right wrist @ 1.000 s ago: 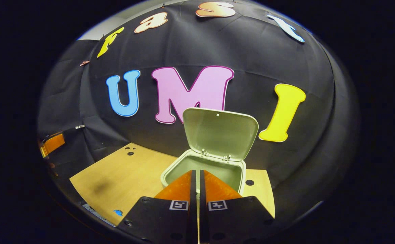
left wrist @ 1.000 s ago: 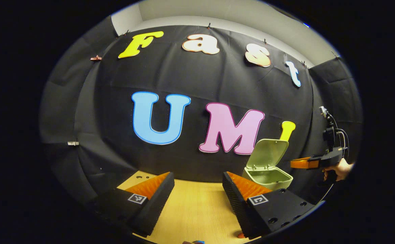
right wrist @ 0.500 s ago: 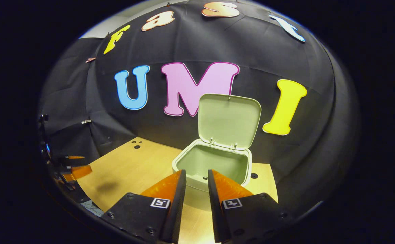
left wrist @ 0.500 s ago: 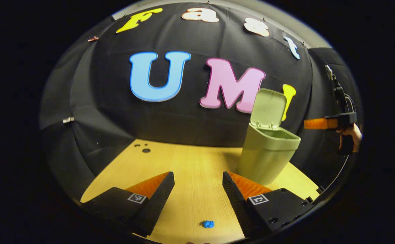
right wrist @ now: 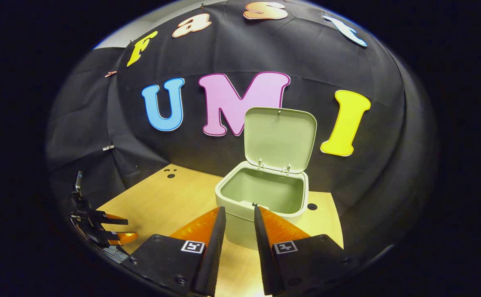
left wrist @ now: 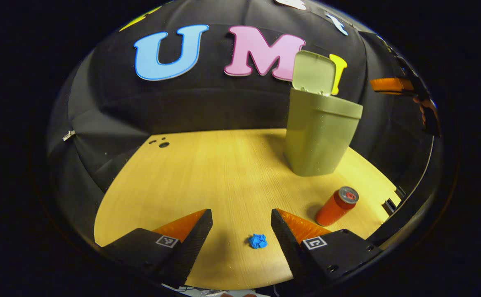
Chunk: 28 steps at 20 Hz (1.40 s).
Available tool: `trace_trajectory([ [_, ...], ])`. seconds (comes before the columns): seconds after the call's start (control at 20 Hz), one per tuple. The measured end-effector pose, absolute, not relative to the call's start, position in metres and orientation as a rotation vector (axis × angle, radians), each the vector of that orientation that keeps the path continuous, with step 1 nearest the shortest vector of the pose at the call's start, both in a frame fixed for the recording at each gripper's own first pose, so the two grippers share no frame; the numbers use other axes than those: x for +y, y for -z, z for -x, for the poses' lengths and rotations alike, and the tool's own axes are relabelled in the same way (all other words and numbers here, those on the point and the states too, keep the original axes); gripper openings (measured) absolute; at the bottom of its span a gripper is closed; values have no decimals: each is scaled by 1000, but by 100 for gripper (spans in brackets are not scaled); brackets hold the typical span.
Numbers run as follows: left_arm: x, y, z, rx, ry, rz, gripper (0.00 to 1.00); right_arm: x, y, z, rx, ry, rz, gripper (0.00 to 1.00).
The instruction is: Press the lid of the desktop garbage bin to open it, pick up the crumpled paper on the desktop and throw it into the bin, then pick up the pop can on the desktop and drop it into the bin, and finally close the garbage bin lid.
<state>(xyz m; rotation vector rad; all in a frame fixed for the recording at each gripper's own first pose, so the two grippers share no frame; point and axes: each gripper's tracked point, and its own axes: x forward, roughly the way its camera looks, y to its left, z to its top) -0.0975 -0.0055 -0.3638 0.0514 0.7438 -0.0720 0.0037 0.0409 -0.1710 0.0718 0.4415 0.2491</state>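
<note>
Bin lid up. Left gripper since lowered, jaws wide around crumpled paper; right gripper backed off, jaws slightly parted, empty. Paper pickup next.

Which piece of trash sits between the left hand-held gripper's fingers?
The blue crumpled paper, lying between the open left hand-held gripper fingers; the red can stands off to the side.

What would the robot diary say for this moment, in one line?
bin lid: open | paper: on table, between open left gripper fingers | can: upright | right gripper: empty
</note>
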Motion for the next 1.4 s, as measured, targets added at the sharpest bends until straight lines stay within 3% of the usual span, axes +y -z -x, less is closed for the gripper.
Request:
trace_trajectory([
  [0.6,-25,453,115,982,119,-58,91,27,187,19,504,-210,-75,46],
  [0.9,-27,472,114,1021,116,-42,72,20,191,29,528,-207,-73,46],
  [1.0,-20,478,114,1036,101,-60,61,18,193,31,535,-201,-83,46],
  [1.05,-19,477,114,1038,100,-57,42,18,194,32,537,-200,-87,46],
  [1.1,-19,475,114,1035,101,-52,36,18,195,34,539,-201,-90,46],
  [1.15,-18,475,114,1033,98,-51,40,18,196,35,541,-202,-91,46],
  [1.2,-16,473,115,1033,92,-52,32,19,198,36,544,-204,-93,46],
  [1.4,-12,448,108,989,81,-27,35,24,204,38,551,-214,-117,46],
])
